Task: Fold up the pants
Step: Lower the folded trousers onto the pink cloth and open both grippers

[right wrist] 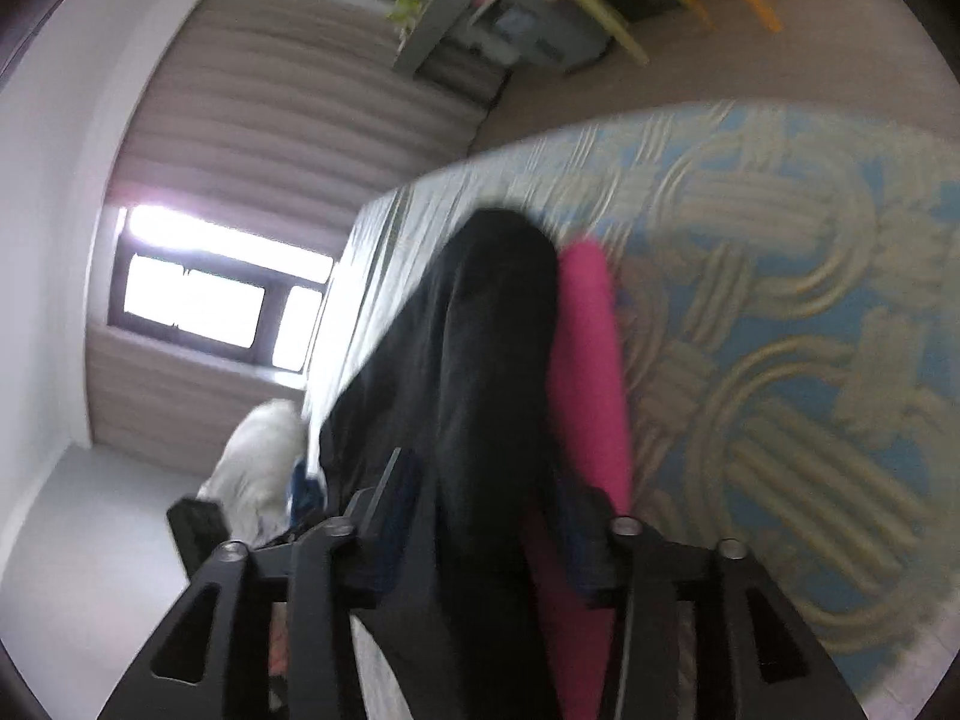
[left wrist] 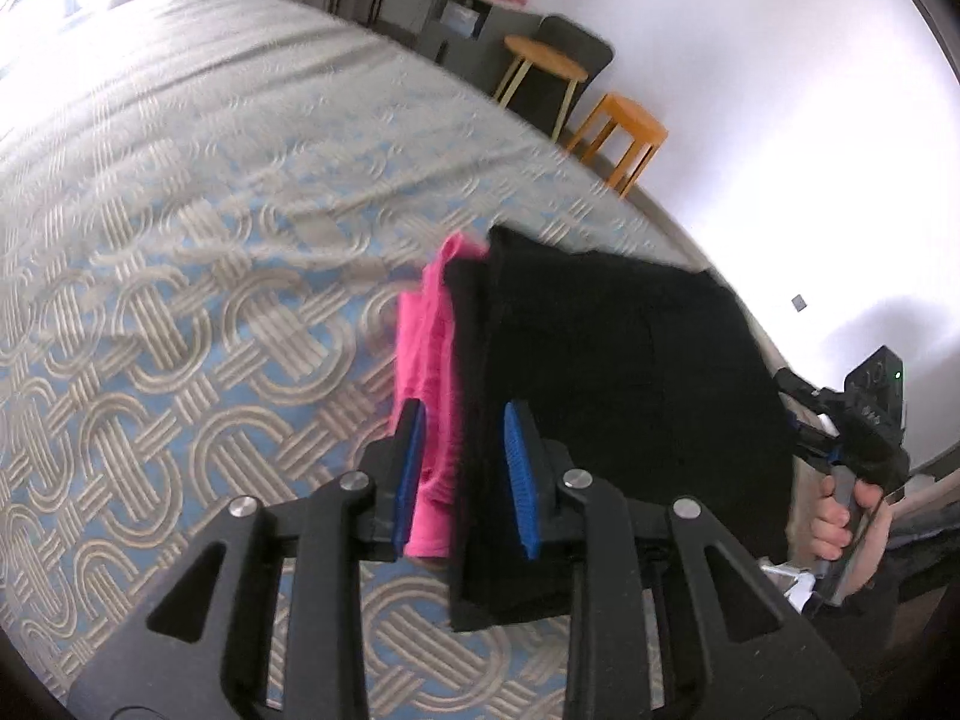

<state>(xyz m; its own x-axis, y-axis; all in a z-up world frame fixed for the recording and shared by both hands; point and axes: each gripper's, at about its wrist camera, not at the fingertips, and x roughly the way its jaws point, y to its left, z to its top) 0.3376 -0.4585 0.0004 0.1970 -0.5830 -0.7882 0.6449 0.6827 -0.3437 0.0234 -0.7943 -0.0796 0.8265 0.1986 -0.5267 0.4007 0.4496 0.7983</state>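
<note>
Two grippers show up, one in each hand. The left gripper has two blue pads, and both cloths pass between them: one black pair of pants and one pink cloth. The pads look pressed onto that bundle, pink on one side and black on the other. The pants are folded into a thick flat pile and are held up over the bed, not lying on it. The bed has one cover with blue and tan rings.

The right gripper has the same black pants and pink cloth running between its two fingers. That picture is blurry, so I cannot tell if those fingers squeeze the cloth or only stand beside it.

From the left camera you can see one hand holding the other gripper's handle. Two stools stand by the wall: one round stool and one square orange stool. One window shines bright.
</note>
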